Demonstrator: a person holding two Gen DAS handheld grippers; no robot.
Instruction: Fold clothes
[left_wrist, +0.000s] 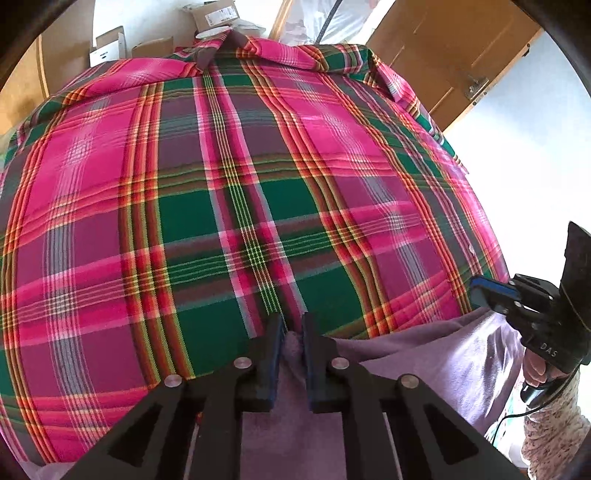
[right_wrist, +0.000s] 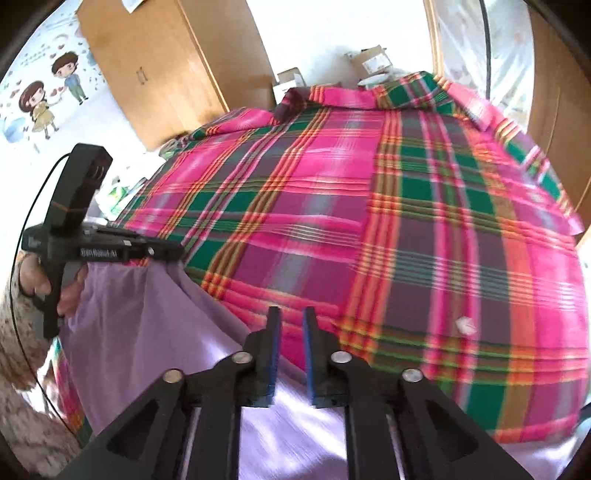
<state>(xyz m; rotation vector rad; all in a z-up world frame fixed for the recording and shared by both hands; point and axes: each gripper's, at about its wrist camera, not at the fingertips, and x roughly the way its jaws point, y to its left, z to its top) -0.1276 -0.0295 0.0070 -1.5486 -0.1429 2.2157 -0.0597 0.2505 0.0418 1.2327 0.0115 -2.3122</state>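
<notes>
Lilac fabric garment (left_wrist: 424, 365) edge pinched by left gripper (left_wrist: 293, 328) and right gripper (right_wrist: 291, 325); pink-green plaid cloth (left_wrist: 229, 206) beyond lies flat, uncluttered.

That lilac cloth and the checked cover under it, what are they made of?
The lilac cloth looks like a soft, matte knit or fleece: it drapes in loose folds and shows faint fuzz between the left gripper fingers. The checked cover looks like thin woven cotton, its stripes crisp, with fine creases.

The purple cloth (right_wrist: 155, 317) runs off the bottom of the right wrist view, blurry there. The plaid blanket (left_wrist: 221, 206) is cut off at the left edge. Box labels at the top are too small to read.
</notes>
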